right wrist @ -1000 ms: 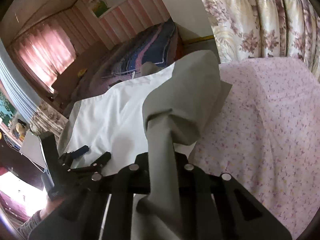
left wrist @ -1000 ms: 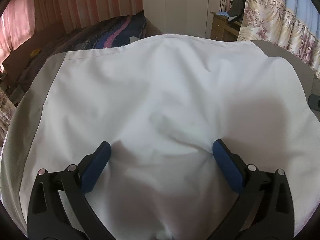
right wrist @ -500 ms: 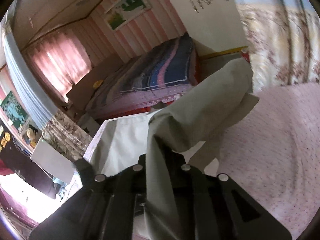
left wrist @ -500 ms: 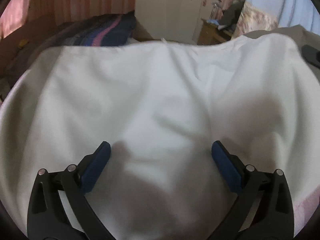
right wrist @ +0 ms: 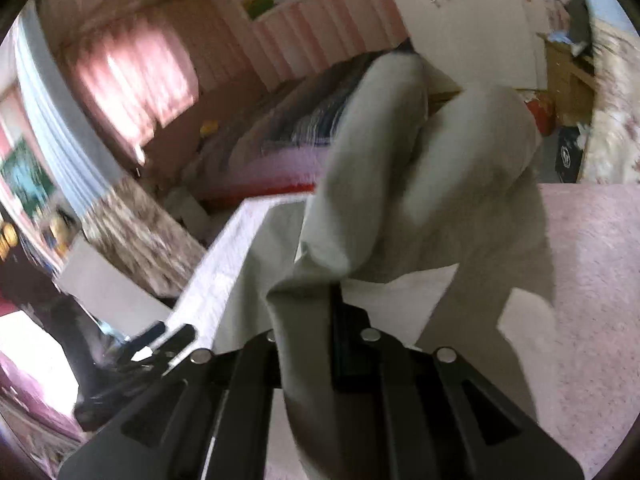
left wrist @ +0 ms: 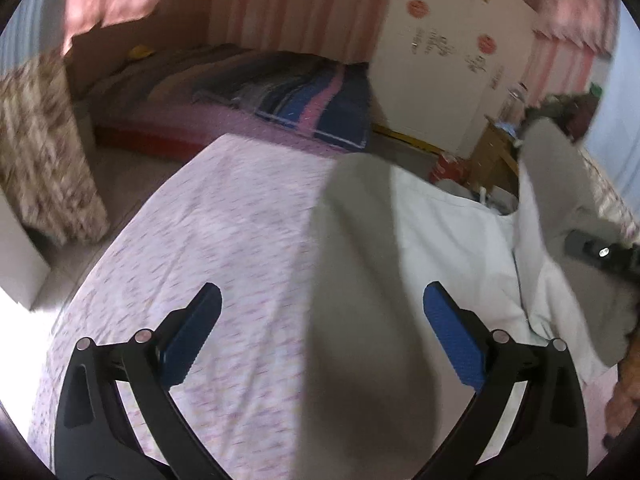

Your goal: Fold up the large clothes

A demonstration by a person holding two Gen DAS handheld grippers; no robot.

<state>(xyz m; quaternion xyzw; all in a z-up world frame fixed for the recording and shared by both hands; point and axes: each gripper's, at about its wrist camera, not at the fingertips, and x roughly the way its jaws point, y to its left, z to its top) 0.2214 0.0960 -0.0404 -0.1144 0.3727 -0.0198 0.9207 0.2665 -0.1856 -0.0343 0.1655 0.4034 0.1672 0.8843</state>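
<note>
A large garment, white [left wrist: 448,232] with grey parts, lies on the bed's pink flowered sheet [left wrist: 200,248]. One grey band [left wrist: 360,280] runs down between the blue pads [left wrist: 454,344] of my left gripper [left wrist: 322,332], which stands wide open and does not press on it. My right gripper [right wrist: 316,312] is shut on a grey fold [right wrist: 400,160] of the garment, and that fold stands up bunched in front of the camera. Its black frame [left wrist: 600,252] and a hand [left wrist: 628,380] show at the right edge of the left wrist view. The left gripper [right wrist: 160,336] shows low on the left of the right wrist view.
A second bed with a striped blanket [left wrist: 300,96] stands beyond a strip of floor. A white wardrobe [left wrist: 440,80] and a wooden nightstand [left wrist: 492,156] are at the back right. Flowered cloth [left wrist: 40,140] and a white box [left wrist: 16,260] flank the bed's left edge.
The left gripper, still open, has swung off the white cloth, so the sheet and a grey band now fill its view. The right gripper, still shut on the grey fold, has carried it up and sideways.
</note>
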